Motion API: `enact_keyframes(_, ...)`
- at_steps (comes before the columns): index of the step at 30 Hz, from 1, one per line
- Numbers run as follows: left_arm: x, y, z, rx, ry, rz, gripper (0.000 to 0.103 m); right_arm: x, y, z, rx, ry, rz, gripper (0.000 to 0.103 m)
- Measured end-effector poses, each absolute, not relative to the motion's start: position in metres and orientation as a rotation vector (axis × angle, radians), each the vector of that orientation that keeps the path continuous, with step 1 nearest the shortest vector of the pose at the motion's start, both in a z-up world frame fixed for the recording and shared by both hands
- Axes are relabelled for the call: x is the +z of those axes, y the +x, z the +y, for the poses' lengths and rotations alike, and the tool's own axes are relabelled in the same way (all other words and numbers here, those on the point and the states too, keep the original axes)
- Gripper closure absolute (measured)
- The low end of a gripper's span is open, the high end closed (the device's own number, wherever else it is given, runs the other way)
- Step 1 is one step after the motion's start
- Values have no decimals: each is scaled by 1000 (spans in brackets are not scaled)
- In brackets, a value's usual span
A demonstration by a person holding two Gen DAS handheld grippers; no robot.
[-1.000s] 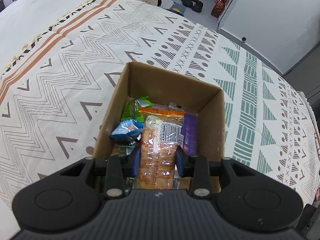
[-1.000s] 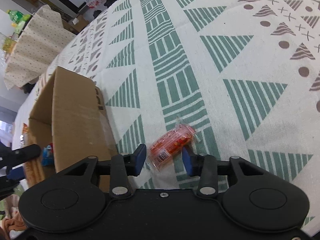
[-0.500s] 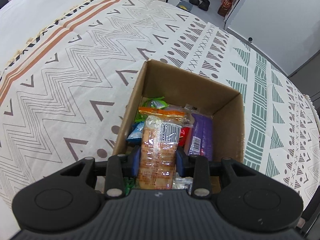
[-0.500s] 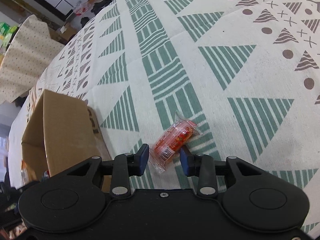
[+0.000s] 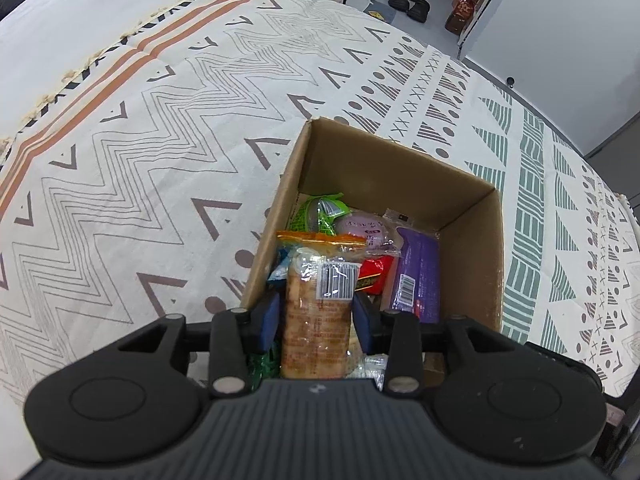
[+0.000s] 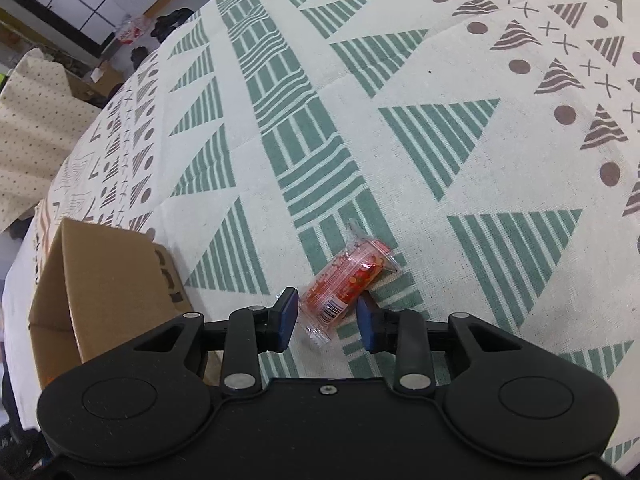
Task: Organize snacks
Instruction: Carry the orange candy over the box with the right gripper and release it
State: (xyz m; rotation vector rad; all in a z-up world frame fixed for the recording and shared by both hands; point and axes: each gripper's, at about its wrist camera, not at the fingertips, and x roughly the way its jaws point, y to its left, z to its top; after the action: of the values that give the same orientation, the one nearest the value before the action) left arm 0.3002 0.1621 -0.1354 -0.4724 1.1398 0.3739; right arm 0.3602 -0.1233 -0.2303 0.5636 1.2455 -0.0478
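Note:
An open cardboard box (image 5: 396, 152) on the patterned cloth holds several snack packs, among them a purple one (image 5: 412, 272) and a green one (image 5: 316, 216). My left gripper (image 5: 316, 316) hangs over the box's near end. An orange cracker pack (image 5: 316, 312) stands between its jaws, which are opening, and the pads look just clear of the wrapper. In the right wrist view a small red snack pack (image 6: 348, 276) lies on the cloth. My right gripper (image 6: 328, 320) straddles its near end. Its jaws are closing, with small gaps still showing on both sides.
The box (image 6: 104, 272) stands just left of the right gripper. The cloth-covered table (image 5: 160, 120) curves away to its edge at the right. Shoes and a bottle sit on the floor beyond.
The left jaws have spread slightly off the orange cracker pack. The right jaws have narrowed around the red pack, and that gripper has shifted a little to the right, away from the box.

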Motion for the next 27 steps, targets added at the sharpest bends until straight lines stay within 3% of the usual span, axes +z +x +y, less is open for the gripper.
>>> enact_keyframes(4,-127,296,166,368,-485,1125,61,-226,363,-120,-37,510,1234,80)
enact_keyframes(20,-103,278,164,369,-486,1073,56,-174,325,-140,95,580,1120,81)
enact_keyframes(27,-94,264,169,376,-489,1060,47,-129,326,-115,201,529,1024,81)
